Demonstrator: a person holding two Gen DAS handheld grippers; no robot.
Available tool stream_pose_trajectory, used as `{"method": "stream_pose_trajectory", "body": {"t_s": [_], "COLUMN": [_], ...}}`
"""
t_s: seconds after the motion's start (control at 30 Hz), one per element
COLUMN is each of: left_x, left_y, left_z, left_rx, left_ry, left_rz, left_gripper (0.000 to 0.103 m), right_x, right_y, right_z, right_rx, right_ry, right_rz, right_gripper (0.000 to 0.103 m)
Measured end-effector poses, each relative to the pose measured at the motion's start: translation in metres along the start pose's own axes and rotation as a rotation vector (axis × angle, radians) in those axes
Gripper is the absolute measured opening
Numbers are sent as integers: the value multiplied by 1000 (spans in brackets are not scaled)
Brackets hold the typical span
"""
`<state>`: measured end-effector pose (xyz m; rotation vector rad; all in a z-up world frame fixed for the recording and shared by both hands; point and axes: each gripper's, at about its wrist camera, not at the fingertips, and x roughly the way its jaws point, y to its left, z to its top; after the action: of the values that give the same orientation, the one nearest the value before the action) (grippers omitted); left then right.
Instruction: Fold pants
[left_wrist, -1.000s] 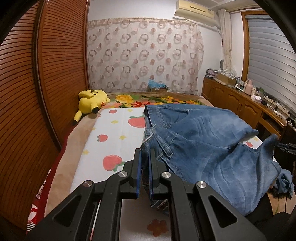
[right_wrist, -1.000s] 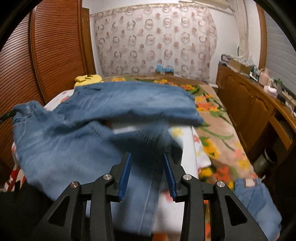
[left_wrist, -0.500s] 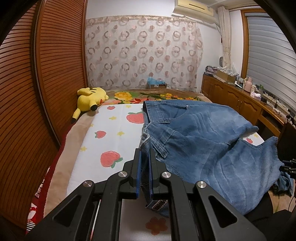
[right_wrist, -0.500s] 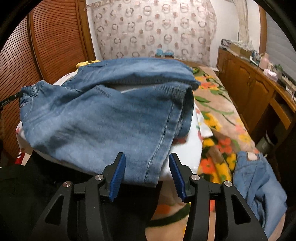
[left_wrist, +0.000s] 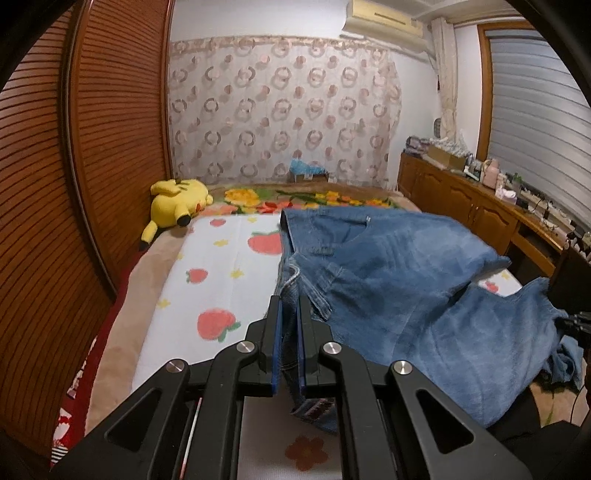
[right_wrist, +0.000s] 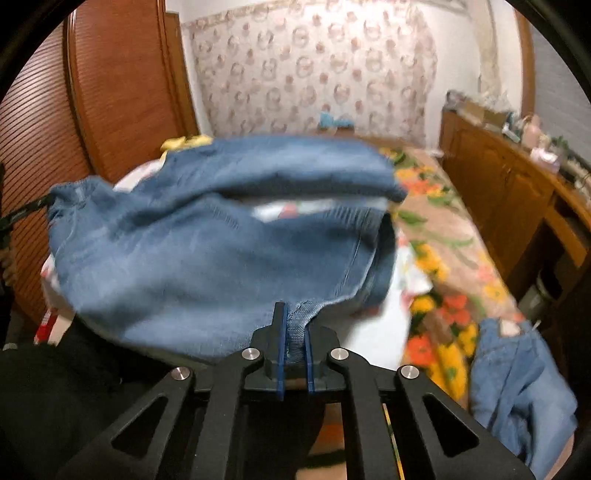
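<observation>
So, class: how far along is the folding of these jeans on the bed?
Done: both tools grip the jeans, left tool at the waistband, right tool just clamped on a hem. In hand: lifting them. Left: no neat fold yet; legs lie crumpled on the bed.

Home bedroom: bed (left_wrist: 221, 280) with strawberry-print sheet, yellow plush toy (left_wrist: 177, 206), patterned curtain (left_wrist: 280, 107), louvered wooden wardrobe doors (left_wrist: 85, 155), cluttered wooden sideboard (left_wrist: 476, 206), wall air conditioner (left_wrist: 384, 20).

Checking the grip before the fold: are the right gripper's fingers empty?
No, the right gripper is shut on the jeans hem.
</observation>
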<state>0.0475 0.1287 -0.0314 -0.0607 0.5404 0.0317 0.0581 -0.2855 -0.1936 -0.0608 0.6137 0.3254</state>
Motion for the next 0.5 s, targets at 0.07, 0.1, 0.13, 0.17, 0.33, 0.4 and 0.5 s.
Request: {"method": "stream_pose_trajectory", "body": {"t_s": [0.07,0.1,0.13,0.17,0.33,0.4,0.5], "left_x": [-10,-14,-20,-24,-45,-51,-68], "left_y": [0,0,0,0,-5,-3,1], "left_z": [9,12,17,22,42,51,62], "left_rx": [-4,-6,-11,-12,17,14,-1], "left_ry": [-37,-51,-72,-86,-146,-170,-221], "left_rz": [5,7,7,4,6,4,3], "left_gripper": [7,7,7,7,7,7,7], "right_x": [-5,-8,-13,-18,-41,-50,-65], "right_y": [-4,-5,-6,-7,-9,-9,-8], "right_z": [14,19,26,34,63,71,79], "right_rx": [-6,-8,-13,-20,-43,-52,-64], "right_ry": [-45,-67,-93,-121,-228,-262,-308], "right_rz": [-19,-28,-34,-40,-62,-74,-90], "right_gripper": [5,5,5,4,4,4,4]}}
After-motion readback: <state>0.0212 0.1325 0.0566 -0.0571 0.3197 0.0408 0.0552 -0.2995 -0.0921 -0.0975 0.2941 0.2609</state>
